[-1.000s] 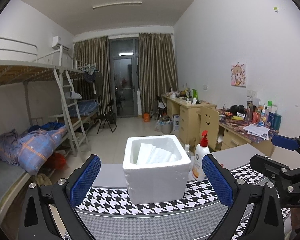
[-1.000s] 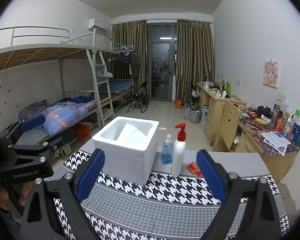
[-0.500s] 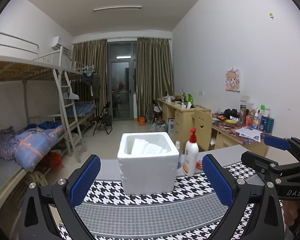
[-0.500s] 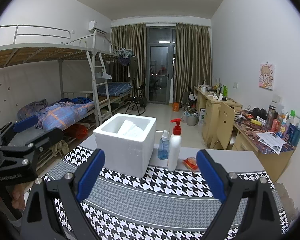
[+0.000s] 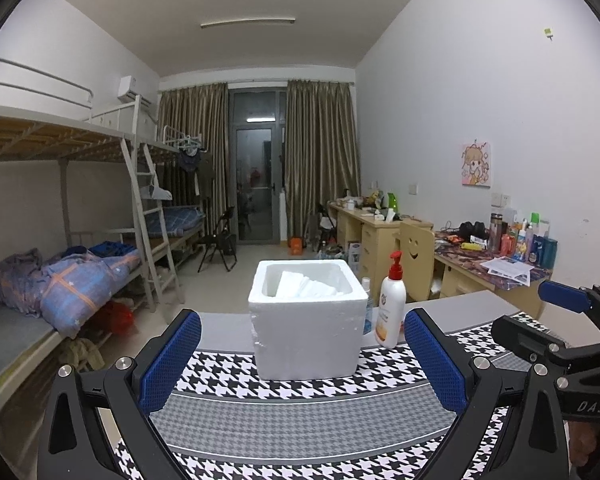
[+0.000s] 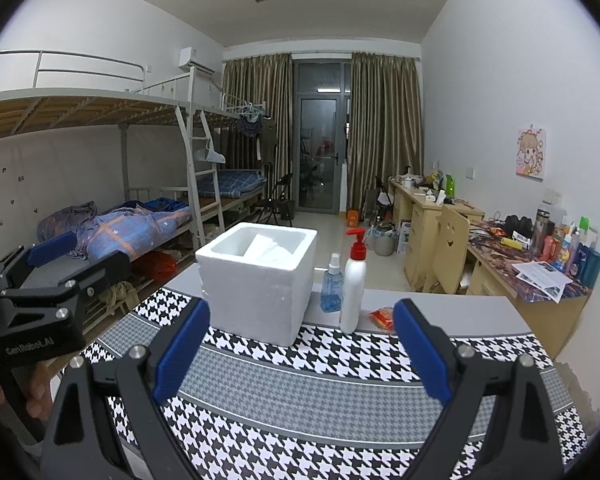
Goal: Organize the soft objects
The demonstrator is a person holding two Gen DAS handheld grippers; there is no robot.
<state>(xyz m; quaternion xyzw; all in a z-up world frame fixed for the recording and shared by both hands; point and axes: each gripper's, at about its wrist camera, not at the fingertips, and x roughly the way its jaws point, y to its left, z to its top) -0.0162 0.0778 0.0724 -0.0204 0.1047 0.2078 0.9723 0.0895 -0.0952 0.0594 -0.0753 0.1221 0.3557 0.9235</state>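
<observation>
A white foam box (image 5: 306,330) (image 6: 256,292) stands on the houndstooth cloth (image 5: 300,424) (image 6: 320,400), with white soft packs (image 5: 304,286) (image 6: 268,249) lying inside it. My left gripper (image 5: 302,364) hangs open in front of the box with nothing between its blue pads. My right gripper (image 6: 300,354) is open too, empty, a little back from the box and to its right. Each gripper shows at the edge of the other's view. A small orange packet (image 6: 382,318) lies on the grey table behind the cloth.
A white pump bottle (image 5: 390,314) (image 6: 353,292) and a blue spray bottle (image 6: 332,288) stand right of the box. Behind the table are a wooden chair (image 6: 448,248), cluttered desks (image 6: 540,268) along the right wall and bunk beds (image 5: 60,280) on the left. A hand (image 6: 32,392) holds the left gripper.
Both grippers have drawn back from the foam box, which looks smaller and farther now. The left view has swung so the box sits more central. Both stay open.
</observation>
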